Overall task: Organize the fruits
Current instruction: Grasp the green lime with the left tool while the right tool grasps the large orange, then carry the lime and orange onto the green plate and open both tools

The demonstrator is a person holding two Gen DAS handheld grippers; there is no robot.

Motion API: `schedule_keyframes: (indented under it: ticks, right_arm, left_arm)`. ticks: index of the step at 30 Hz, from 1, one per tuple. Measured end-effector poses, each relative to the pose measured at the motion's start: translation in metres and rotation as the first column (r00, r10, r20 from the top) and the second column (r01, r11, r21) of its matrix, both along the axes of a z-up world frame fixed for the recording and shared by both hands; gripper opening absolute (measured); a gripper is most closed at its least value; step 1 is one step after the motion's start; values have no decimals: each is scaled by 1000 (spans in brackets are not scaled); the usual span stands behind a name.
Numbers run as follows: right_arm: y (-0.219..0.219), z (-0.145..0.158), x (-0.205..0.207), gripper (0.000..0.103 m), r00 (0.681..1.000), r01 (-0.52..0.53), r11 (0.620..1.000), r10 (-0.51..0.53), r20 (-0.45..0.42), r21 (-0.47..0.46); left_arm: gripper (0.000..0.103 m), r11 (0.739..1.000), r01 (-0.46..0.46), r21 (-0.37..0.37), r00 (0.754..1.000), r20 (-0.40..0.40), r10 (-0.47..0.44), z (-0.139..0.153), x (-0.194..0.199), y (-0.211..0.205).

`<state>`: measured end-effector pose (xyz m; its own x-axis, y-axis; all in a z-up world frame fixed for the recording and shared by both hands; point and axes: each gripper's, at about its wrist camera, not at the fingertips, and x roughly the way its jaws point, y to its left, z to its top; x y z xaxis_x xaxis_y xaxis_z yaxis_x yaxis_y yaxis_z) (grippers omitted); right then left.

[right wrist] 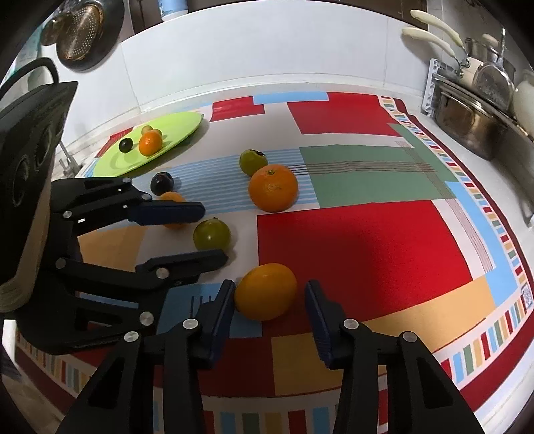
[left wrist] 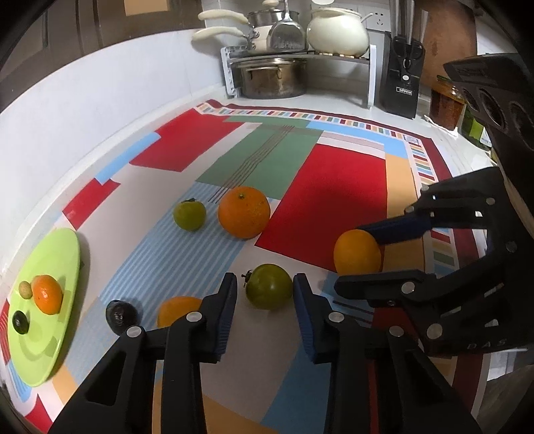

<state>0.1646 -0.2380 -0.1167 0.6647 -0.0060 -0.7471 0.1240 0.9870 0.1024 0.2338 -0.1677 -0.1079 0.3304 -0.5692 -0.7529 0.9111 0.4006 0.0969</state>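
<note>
On patterned mat [left wrist: 350, 187], left gripper [left wrist: 265, 297] fingers spread around green fruit [left wrist: 268, 285], right gripper [right wrist: 268, 300] fingers spread around yellow-orange fruit [right wrist: 266, 291]

A white counter [left wrist: 333, 100] runs under a patterned mat [left wrist: 347, 187] of red, green and blue blocks, with a white wall [right wrist: 267, 56] behind it. Beyond the mat's far edge stands a rack [left wrist: 300, 58] of pots, a black knife block [left wrist: 402, 78] just right of it. A colander [right wrist: 81, 31] hangs on the wall.
</note>
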Motion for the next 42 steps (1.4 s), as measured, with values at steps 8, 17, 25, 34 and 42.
schedule_keyframes:
  ticks: [8, 17, 25, 34, 42]
  right_arm:
    - [-4, 1, -3, 38, 1000, 19, 999, -19, 15, 36]
    - [-7, 19, -8, 38, 998, 19, 999, -22, 56, 45]
    - [-1, 41, -8, 38, 994, -9, 999, 5, 108, 43]
    - [14, 68, -2, 38, 982, -66, 998, 61, 178, 22]
    - [31, 89, 15, 38, 965, -132, 991, 123, 230, 24]
  left_arm:
    - [29, 999, -50, -5, 998, -25, 50, 4, -1, 2]
    - [29, 992, -117, -42, 993, -29, 116, 26, -7, 13]
    - [29, 978, -192, -75, 981, -22, 191, 51, -10, 30]
    - [29, 945, -305, -121, 952, -7, 306, 76, -9, 59]
    - [29, 900, -405, -160, 911, 17, 413, 96, 0, 88]
